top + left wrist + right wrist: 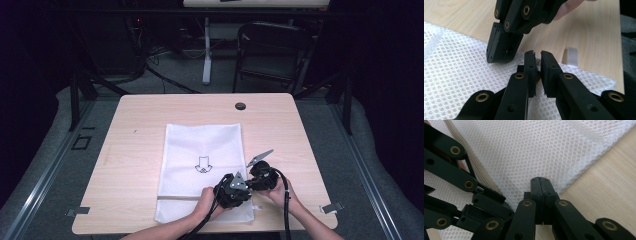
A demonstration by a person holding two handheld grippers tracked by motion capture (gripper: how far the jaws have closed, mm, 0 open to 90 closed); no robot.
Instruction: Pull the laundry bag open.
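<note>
You held one white mesh bag point(200, 145) flat on the bench point(140, 115), and both grippers met at its near corner, side by side and almost touching. Your left gripper point(537, 53) had its jaws drawn almost together on a small brownish tab point(538, 62), probably the zip pull, though it was too small to be sure. The mesh lay directly under and on both sides of that gripper. Your right gripper point(541, 178) stood just ahead and to the left in the left gripper view, its jaws fully together and its tips resting on the mesh close to the bag's edge. It could not be told whether any fabric was pinched between them. To do this step well, you likely needed the right gripper to pin the bag firmly. The left could then pull the tab in a straight line along the zip, low to the bench. If the mesh bunched, the tab would probably jam or slip from the jaws. By count there were two grippers and two hands, the left hand point(207, 202) and the right hand point(280, 192). There was also one bag, one tab, one white loop point(572, 57) beyond the left gripper at the bag's corner, one printed mark point(203, 164) on the bag, and one round hole point(240, 106) at the bench's far side.
</note>
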